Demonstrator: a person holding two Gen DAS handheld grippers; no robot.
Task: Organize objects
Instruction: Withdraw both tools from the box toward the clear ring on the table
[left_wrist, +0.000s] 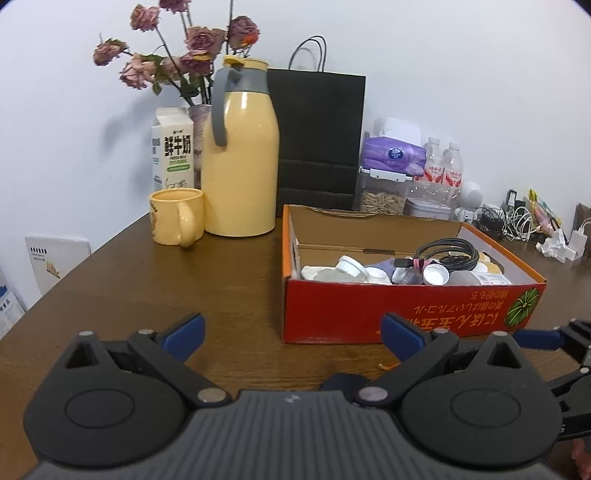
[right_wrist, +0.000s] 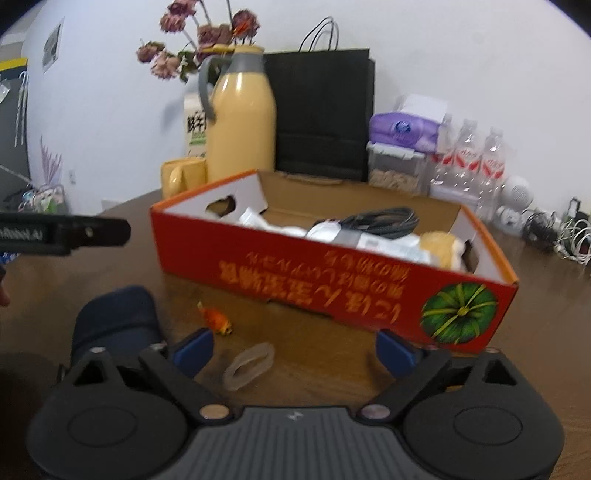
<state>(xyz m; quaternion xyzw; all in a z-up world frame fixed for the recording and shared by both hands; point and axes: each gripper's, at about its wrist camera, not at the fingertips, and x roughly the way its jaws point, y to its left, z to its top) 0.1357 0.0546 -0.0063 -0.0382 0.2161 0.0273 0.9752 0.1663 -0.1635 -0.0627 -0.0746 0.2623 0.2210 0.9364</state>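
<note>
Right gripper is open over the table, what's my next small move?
Probably ease the right gripper down around the clear ring. It lies loose on the table between the open fingers, outside the red box that already holds the other odds and ends.

We see from both wrists, low over the table (left_wrist: 240, 288), facing the wall; both share the nearby red box (left_wrist: 369, 310) (right_wrist: 332, 273).

milk carton (right_wrist: 195, 125) half hidden, cables (right_wrist: 565, 236) blurred

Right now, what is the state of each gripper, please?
Left gripper: open, holding nothing.
Right gripper: open, holding nothing; a clear ring lies on the table between its fingers.
</note>
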